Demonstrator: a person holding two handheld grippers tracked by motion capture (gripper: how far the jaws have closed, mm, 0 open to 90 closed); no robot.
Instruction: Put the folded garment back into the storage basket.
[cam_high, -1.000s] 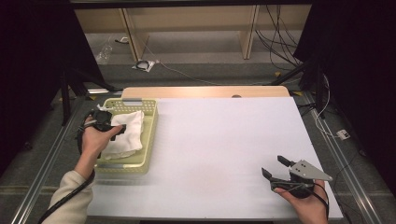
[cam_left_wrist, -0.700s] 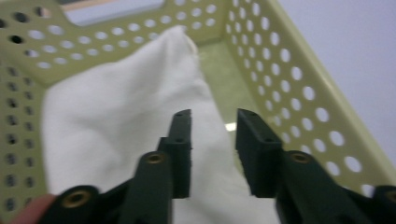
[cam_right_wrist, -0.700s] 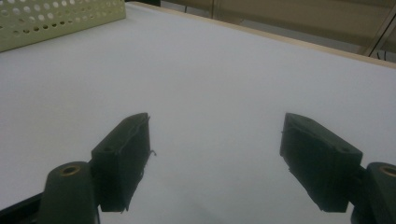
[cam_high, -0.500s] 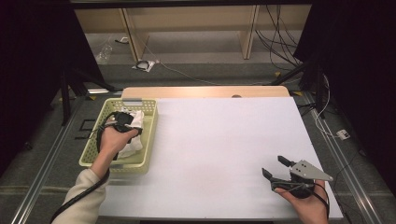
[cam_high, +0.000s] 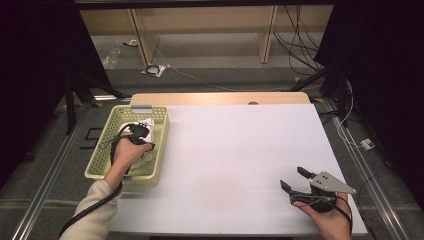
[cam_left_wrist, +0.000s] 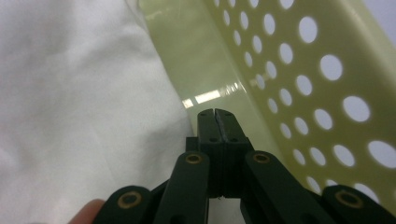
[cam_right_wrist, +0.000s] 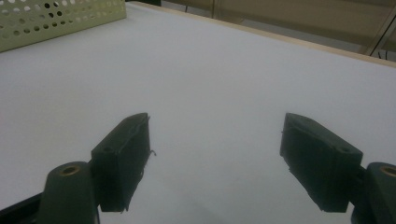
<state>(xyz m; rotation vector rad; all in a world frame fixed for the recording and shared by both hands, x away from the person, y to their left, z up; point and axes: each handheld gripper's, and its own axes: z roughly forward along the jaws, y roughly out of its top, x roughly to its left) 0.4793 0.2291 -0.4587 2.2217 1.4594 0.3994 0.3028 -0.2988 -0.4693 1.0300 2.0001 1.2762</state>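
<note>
A pale green perforated basket (cam_high: 106, 150) stands at the table's left, with a white cloth (cam_high: 146, 159) lying in it. My left gripper (cam_high: 140, 131) reaches down into the basket over the cloth. In the left gripper view its jaws (cam_left_wrist: 215, 114) have just been closing and now meet, shut, with nothing visible between them. The cloth (cam_left_wrist: 70, 93) lies just to their left and the basket wall (cam_left_wrist: 303, 70) to their right. My right gripper (cam_high: 292, 177) rests near the table's front right corner, open and empty, its jaws (cam_right_wrist: 217, 133) wide apart over bare table.
The white table top (cam_high: 235, 150) stretches between the two hands. The basket's corner (cam_right_wrist: 56, 18) shows far off in the right gripper view. A wooden edge (cam_high: 220, 97) runs along the table's far side, with cables on the floor beyond.
The left hand has moved right and down into the basket, onto the cloth. The right hand has stayed where it was.
</note>
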